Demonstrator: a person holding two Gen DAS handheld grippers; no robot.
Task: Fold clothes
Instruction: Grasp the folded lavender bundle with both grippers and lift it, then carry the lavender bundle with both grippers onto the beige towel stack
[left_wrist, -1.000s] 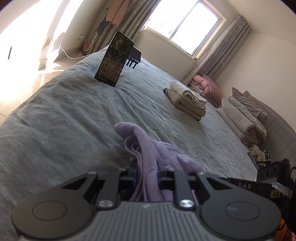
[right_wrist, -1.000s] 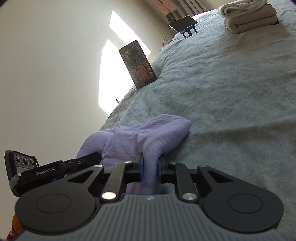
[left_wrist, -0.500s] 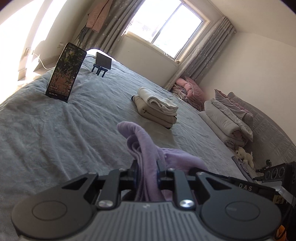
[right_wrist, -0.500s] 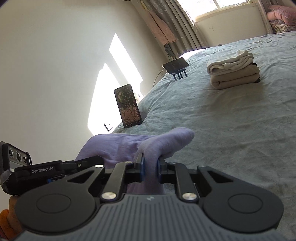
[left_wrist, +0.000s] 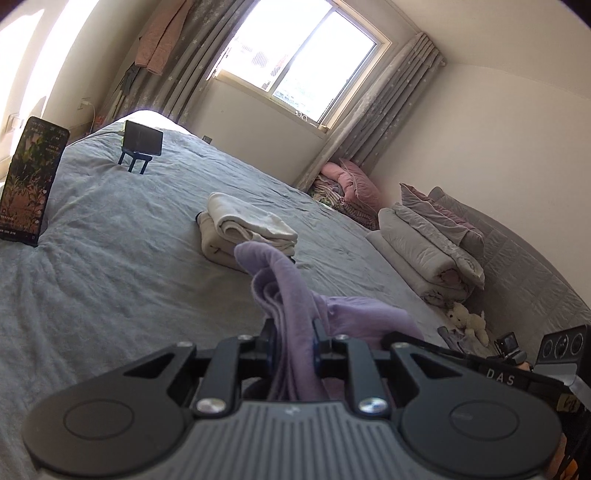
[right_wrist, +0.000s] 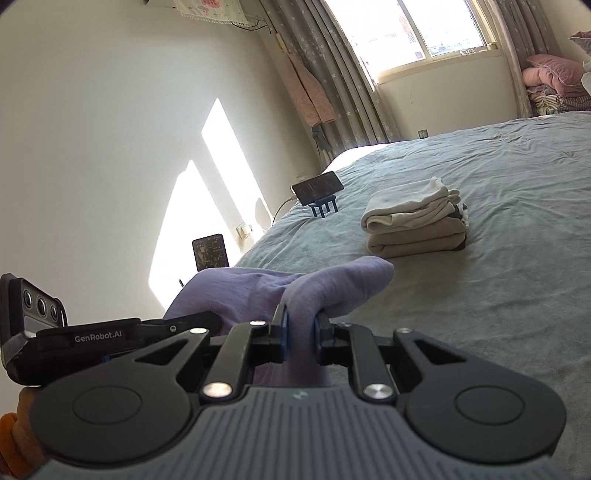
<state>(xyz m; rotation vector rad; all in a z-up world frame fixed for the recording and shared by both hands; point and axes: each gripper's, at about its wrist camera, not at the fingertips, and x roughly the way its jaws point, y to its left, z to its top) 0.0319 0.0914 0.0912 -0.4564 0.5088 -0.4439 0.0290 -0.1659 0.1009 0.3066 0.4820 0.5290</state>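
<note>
I've got the purple garment (left_wrist: 291, 295) pinched tight in both grippers, left (left_wrist: 293, 334) & right (right_wrist: 300, 325), bunched up and held over the bed (right_wrist: 498, 266). Two pcs already sit folded in a stack (right_wrist: 415, 221) further up the bed; this one's not folded yet, I reckon.

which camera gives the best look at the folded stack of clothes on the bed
The right wrist view: the folded stack sits unobstructed on the bed, its side layers plain. In the left wrist view the stack has its near corner hidden behind the purple garment.
</note>
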